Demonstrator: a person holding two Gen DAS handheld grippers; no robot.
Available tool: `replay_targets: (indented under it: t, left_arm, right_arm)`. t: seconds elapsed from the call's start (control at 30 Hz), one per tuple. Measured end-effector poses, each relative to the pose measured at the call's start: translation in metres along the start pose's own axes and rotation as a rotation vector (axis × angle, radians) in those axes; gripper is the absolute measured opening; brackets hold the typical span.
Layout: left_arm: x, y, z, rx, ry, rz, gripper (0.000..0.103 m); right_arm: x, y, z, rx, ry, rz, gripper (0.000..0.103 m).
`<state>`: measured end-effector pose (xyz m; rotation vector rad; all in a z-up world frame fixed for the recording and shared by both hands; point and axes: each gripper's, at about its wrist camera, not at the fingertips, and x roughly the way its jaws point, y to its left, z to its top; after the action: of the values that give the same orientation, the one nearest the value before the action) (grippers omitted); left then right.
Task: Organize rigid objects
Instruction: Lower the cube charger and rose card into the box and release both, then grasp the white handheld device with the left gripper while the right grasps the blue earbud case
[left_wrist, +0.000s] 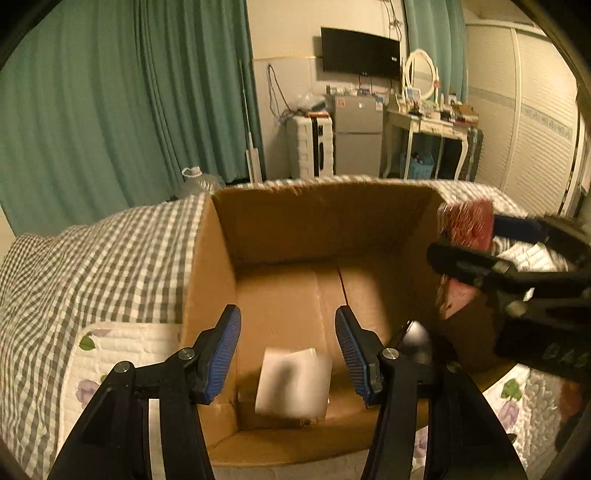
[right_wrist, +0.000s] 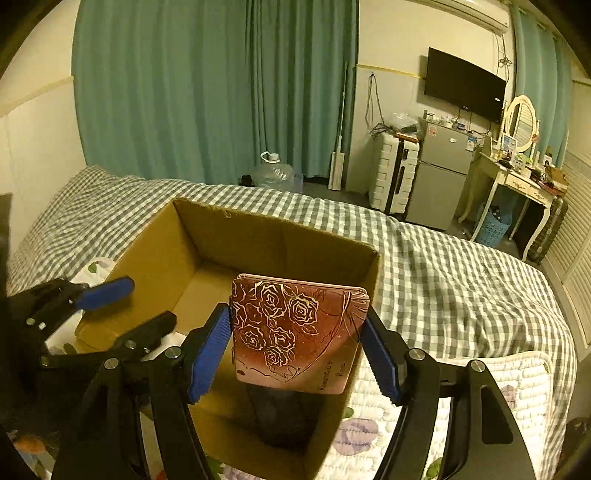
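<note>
On the bed (right_wrist: 443, 266), over a grey-and-white checked cover, sits an open cardboard box (right_wrist: 192, 251), flaps up, brown interior lit from above.

Right gripper (right_wrist: 297, 343): blue-padded fingers (right_wrist: 208, 350) pinching a flat reddish-pink case (right_wrist: 299, 332) by its two side edges. Case held roughly upright, slightly tilted, face toward the camera; gold rose line-drawing on it, small script near the lower right corner. It hangs above the box's near right corner, over the opening, not touching the cardboard as far as can be seen. In the left wrist view the same case (left_wrist: 467, 225) shows blurred at the box's right wall, clamped by the right gripper (left_wrist: 469, 240).

Left gripper (left_wrist: 288, 354): fingers (left_wrist: 225, 354) spread wide, nothing between them. It hovers over the box's near side, pointing down into it. Seen from the right wrist view, the left gripper (right_wrist: 136, 306) sits at the box's left edge.

Inside the box: a white boxy object (left_wrist: 293, 380), blurred, lying on the floor of the box (left_wrist: 280, 229) near the front wall, in line with the gap between the left fingers. A dark, glossy object (left_wrist: 415, 336) lies by the right inner wall; detail not readable.

A quilted floral pad (right_wrist: 461, 387) lies on the bed beside the box, to its right.
</note>
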<state>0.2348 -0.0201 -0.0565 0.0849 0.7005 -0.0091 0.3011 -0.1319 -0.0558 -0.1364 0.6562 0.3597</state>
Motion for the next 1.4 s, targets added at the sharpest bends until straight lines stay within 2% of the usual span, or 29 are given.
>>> replay_targets:
  t: [0.23,0.3,0.33,0.43,0.5,0.67,0.9,1.03,1.23,1.4]
  left_arm:
    - [-0.008,0.012,0.001,-0.027,-0.010,0.001,0.056]
    - [-0.013,0.014,-0.001,-0.037,-0.015,0.001,0.056]
    - [-0.018,0.015,-0.002,-0.043,-0.017,0.004,0.056]
    - [-0.032,0.017,-0.006,-0.051,-0.026,0.015,0.056]
    - [-0.042,0.018,-0.010,-0.063,-0.028,0.020,0.056]
    - [-0.078,0.012,-0.026,-0.046,-0.042,0.036,0.056]
    - [-0.106,0.010,-0.069,-0.056,-0.010,0.050,0.056]
    - [-0.110,0.017,-0.102,-0.069,0.041,0.060,0.056]
    - [-0.111,0.023,-0.153,-0.059,0.145,0.069,0.056]
    - [-0.108,0.010,-0.184,0.051,0.236,0.050,0.056]
  right_arm:
    - [0.022,0.004,0.005,-0.010,0.029,0.047,0.072]
    - [0.020,0.003,0.006,-0.010,-0.015,0.025,0.086]
    - [0.016,0.002,0.007,-0.004,-0.029,0.011,0.087]
    - [-0.004,0.000,0.005,-0.001,-0.057,0.036,0.087]
    - [-0.026,-0.001,0.000,-0.010,-0.094,0.023,0.088]
    - [-0.077,0.002,-0.026,-0.038,-0.144,0.066,0.088]
    - [-0.099,0.002,-0.096,-0.046,-0.040,0.085,0.088]
    - [-0.101,0.003,-0.135,-0.015,0.053,0.116,0.088]
    - [-0.102,0.020,-0.154,-0.049,0.079,0.119,0.088]
    - [-0.095,0.033,-0.161,-0.084,0.107,0.123,0.088]
